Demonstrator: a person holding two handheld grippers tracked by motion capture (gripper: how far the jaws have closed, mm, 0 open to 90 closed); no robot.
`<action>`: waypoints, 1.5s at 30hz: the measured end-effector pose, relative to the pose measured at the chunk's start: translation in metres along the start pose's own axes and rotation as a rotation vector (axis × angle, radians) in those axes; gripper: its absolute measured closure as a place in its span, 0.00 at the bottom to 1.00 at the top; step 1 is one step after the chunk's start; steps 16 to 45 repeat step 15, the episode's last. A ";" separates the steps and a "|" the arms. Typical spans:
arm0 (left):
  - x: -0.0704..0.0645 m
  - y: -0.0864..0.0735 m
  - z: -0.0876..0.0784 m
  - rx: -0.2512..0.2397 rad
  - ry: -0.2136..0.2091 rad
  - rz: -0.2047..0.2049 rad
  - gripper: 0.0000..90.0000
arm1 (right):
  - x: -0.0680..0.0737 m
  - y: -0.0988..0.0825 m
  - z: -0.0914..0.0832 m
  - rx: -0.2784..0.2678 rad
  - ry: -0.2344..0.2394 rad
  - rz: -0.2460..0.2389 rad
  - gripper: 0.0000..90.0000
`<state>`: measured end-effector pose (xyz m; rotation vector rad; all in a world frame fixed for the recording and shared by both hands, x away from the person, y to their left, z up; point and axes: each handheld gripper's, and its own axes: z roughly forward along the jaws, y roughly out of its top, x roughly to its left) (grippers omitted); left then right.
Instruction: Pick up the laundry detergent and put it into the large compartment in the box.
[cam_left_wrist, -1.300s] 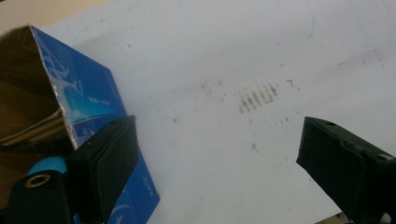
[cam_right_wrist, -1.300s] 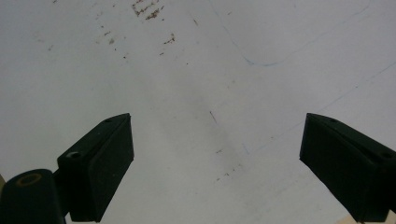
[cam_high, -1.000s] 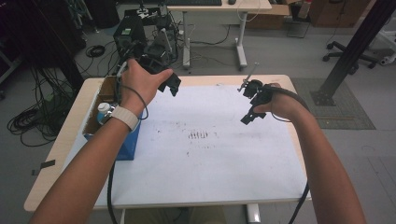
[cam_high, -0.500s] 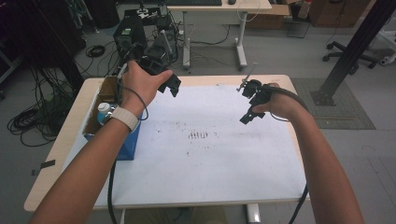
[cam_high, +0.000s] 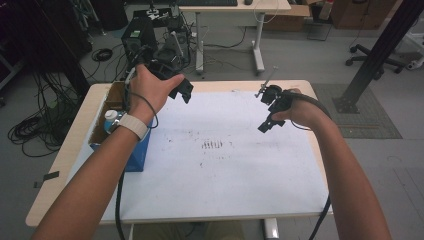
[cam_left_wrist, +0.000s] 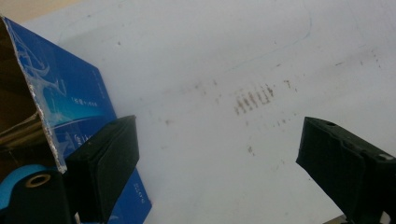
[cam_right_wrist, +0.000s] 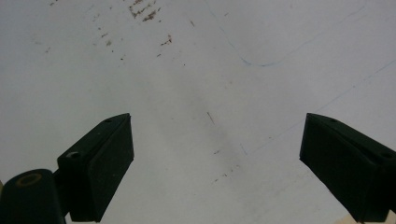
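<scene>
My left gripper (cam_high: 180, 86) hangs over the back left part of the white sheet (cam_high: 225, 170), held in a hand that wears a white wristband. In the left gripper view its jaws (cam_left_wrist: 217, 140) stand wide apart with nothing between them, above the stained sheet (cam_left_wrist: 224, 60) and beside a blue box (cam_left_wrist: 74, 107). My right gripper (cam_high: 267, 111) hovers over the sheet's back right part. The right gripper view has its two black jaws (cam_right_wrist: 217, 135) spread open over bare white surface (cam_right_wrist: 201, 70).
A blue cardboard box (cam_high: 134, 155) stands open at the table's left edge with a blue-capped bottle (cam_high: 111, 119) inside. Dark smudges (cam_high: 212, 145) mark the sheet's middle. Beyond the table are equipment, cables, a second desk (cam_high: 235, 10) and a black post (cam_high: 372, 55).
</scene>
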<state>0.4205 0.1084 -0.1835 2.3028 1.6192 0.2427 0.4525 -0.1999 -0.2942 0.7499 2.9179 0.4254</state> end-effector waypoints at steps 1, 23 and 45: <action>0.000 0.000 0.000 -0.001 0.001 -0.001 0.14 | 0.000 0.000 0.000 0.002 -0.001 0.000 0.11; 0.003 0.000 0.000 -0.004 -0.006 -0.005 0.14 | 0.001 -0.001 0.002 -0.005 0.001 0.003 0.11; 0.003 0.000 0.000 -0.004 -0.006 -0.005 0.14 | 0.001 -0.001 0.002 -0.005 0.001 0.003 0.11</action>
